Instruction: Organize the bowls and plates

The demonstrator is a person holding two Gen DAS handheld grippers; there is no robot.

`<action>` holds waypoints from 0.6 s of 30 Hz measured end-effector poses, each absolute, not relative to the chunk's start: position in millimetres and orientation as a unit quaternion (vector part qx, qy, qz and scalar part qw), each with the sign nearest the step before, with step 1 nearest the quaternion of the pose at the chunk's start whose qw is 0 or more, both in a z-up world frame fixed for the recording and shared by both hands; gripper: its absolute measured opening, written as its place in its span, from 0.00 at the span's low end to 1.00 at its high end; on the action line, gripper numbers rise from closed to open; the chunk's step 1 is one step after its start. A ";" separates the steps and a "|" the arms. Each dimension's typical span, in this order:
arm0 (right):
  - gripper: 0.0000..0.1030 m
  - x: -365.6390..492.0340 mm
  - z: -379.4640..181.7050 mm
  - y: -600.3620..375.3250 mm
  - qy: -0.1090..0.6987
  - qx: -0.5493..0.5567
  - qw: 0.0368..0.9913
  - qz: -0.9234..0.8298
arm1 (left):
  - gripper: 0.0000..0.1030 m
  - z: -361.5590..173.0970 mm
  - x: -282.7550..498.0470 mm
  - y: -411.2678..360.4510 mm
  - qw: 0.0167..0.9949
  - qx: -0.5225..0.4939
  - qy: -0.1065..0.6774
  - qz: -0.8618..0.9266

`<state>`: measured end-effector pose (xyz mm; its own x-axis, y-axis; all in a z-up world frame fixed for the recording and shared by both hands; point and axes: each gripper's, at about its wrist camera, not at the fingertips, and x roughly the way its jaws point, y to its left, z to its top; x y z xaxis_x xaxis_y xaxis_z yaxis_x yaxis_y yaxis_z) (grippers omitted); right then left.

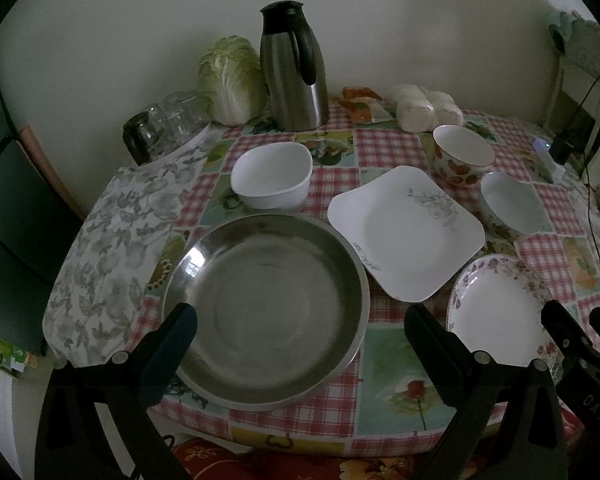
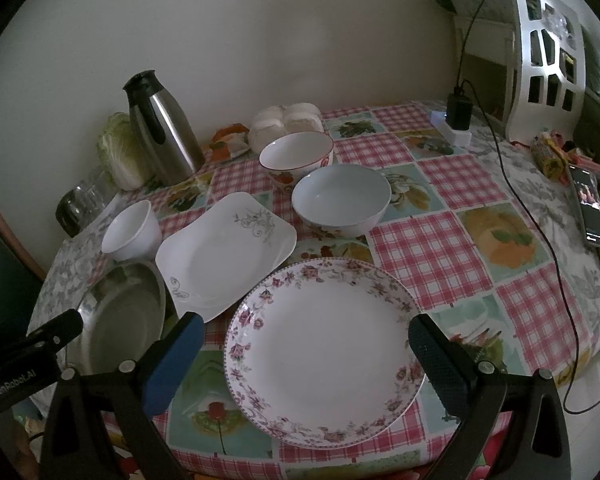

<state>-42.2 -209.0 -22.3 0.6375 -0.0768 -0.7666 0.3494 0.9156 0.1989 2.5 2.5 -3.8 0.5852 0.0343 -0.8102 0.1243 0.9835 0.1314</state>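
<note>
Left wrist view: left gripper (image 1: 300, 344) jaws spread wide, empty, above steel basin (image 1: 268, 312). Square white plate (image 1: 406, 232) ahead-right; square white bowl (image 1: 272, 176) beyond.

Right wrist view: right gripper (image 2: 306, 352) jaws apart, empty, flanking floral-rim plate (image 2: 324, 360). Phone (image 2: 590, 208) far right, unseen from left.

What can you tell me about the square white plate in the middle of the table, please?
The square white plate looks like glazed ceramic, with softly curved edges, rounded corners and a shallow well. A grey floral sprig marks one corner and a grey scroll the opposite one. It is empty and lies right side up on the checked tablecloth, turned cornerwise, between the steel basin and the flower-rimmed round plate. In the right wrist view its near edge seems to overlap the basin's rim; neither gripper touches it.
</note>
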 end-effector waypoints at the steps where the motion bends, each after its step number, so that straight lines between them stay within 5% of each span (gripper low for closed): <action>1: 1.00 -42.2 -22.4 -209.0 0.409 0.167 0.889 -0.120 | 1.00 -4.4 2.8 3.3 0.885 0.087 0.456 -0.026; 18: 1.00 -41.4 -22.8 -208.6 0.408 0.165 0.889 -0.122 | 1.00 -4.5 5.0 3.6 0.883 0.089 0.459 -0.025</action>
<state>-41.4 -208.6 -22.8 0.6369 -0.0811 -0.7667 0.3514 0.9157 0.1950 5.0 3.6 -4.5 0.5768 0.0372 -0.8160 0.1265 0.9829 0.1342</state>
